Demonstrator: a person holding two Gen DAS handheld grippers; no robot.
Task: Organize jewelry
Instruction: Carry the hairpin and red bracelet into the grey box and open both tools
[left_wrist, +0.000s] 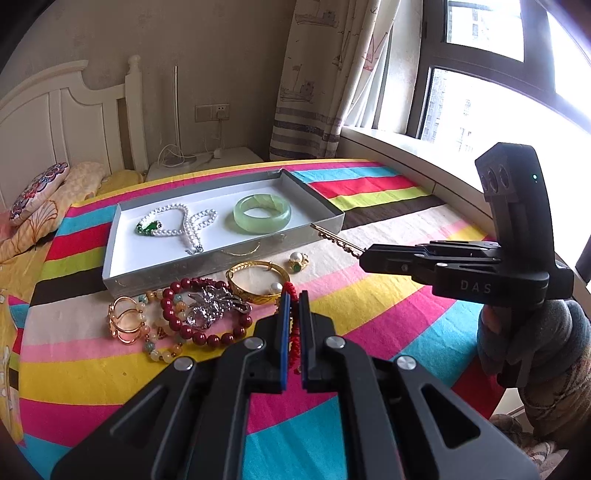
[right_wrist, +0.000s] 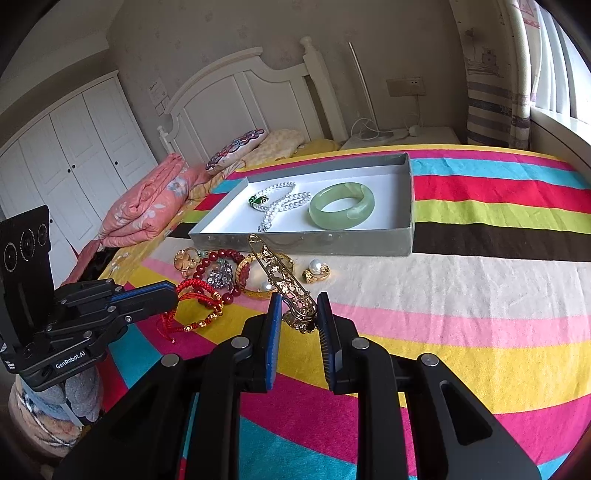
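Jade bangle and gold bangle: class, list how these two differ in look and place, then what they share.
The jade bangle is pale green, thick and plain; the gold bangle is yellow metal, thinner, with a pearl on it. The jade bangle lies inside the grey box; the gold bangle lies outside on the striped bedspread. Both are rings lying flat, ungripped.

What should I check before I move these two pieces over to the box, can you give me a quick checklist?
1. Right tool has the gold pin: ok, gripped at its lower end, tip pointing toward the box.
2. Left tool has the red cord bracelet: ok, pinched between the fingers, rest of it dangling.
3. Free space in the box: ok, white floor bare right of the green bangle.
4. Pearl necklace out of the way: ok, at the box's left.
5. Bracelet clear of the pile beneath: cannot tell.
6. Pin grip firm: cannot tell.
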